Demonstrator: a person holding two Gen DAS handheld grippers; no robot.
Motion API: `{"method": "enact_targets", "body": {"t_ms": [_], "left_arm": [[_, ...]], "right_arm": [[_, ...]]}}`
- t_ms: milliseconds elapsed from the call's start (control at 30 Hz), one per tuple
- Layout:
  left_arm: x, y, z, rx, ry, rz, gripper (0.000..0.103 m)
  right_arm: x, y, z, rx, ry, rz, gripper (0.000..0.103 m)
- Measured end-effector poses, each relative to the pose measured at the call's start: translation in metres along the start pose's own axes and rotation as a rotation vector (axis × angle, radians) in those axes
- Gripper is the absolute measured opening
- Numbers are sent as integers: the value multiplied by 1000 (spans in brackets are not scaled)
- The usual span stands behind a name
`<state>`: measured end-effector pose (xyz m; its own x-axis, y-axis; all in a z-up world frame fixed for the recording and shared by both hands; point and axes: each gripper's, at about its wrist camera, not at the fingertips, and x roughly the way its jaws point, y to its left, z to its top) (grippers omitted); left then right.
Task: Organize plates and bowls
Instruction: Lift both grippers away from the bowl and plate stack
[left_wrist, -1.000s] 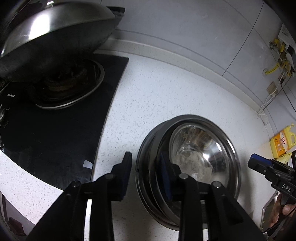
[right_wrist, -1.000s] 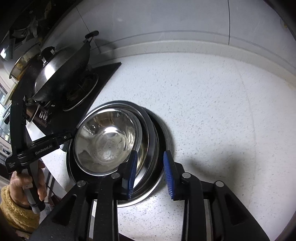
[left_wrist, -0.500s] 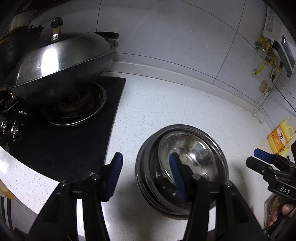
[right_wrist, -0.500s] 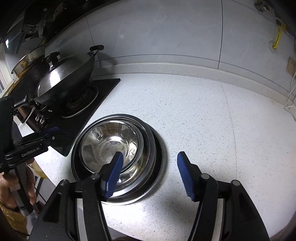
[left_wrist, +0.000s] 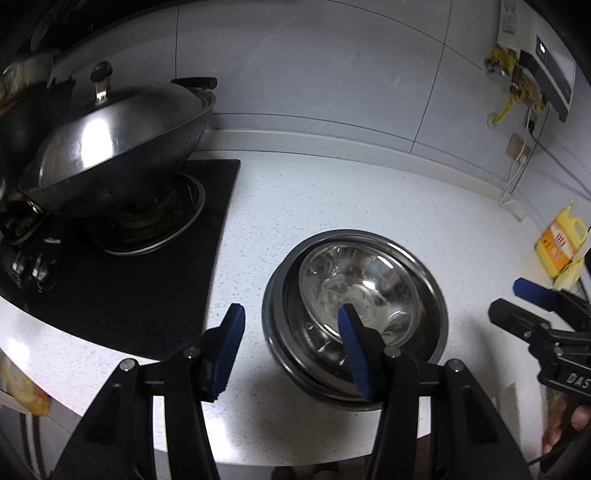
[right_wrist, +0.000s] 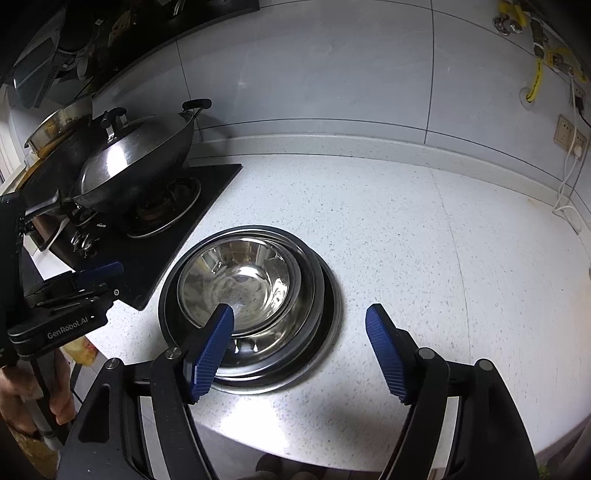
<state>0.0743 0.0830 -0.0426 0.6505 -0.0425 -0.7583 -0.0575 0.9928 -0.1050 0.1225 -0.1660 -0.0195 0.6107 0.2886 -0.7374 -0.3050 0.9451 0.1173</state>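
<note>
My left gripper (left_wrist: 290, 343) is released, its jaws having just spread, and it grasps nothing. My right gripper (right_wrist: 299, 352) has just been opening too and is also empty. Both hang above the stack of steel bowls and plates (right_wrist: 258, 291), which sits nested on the speckled white bench (right_wrist: 406, 258), just beside the black stove (left_wrist: 122, 288) that carries the lidded wok (left_wrist: 110, 147).

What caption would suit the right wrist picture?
Open right gripper above nested steel bowls on the speckled counter.
</note>
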Motion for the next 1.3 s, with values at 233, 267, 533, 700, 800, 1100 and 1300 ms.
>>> {"method": "enact_targets", "body": {"t_ms": [233, 267, 533, 700, 800, 1100, 1300], "left_arm": [[-2, -13, -1, 63, 2, -13, 51], [-3, -15, -1, 66, 0, -22, 51], [-17, -26, 1, 109, -51, -45, 51], [-28, -30, 2, 136, -86, -23, 51], [-36, -31, 2, 141, -105, -6, 51], [-59, -33, -5, 112, -126, 37, 51], [-82, -44, -19, 110, -139, 96, 51]], "right_arm": [[-12, 8, -10, 7, -21, -46, 70], [-14, 8, -11, 7, -23, -54, 70], [-31, 9, -20, 32, -43, -101, 70], [-42, 6, -22, 69, -62, -132, 71], [-46, 6, -24, 71, -49, -155, 71], [-56, 2, -30, 35, -26, -157, 71], [-68, -3, -40, 45, -40, -97, 71]]}}
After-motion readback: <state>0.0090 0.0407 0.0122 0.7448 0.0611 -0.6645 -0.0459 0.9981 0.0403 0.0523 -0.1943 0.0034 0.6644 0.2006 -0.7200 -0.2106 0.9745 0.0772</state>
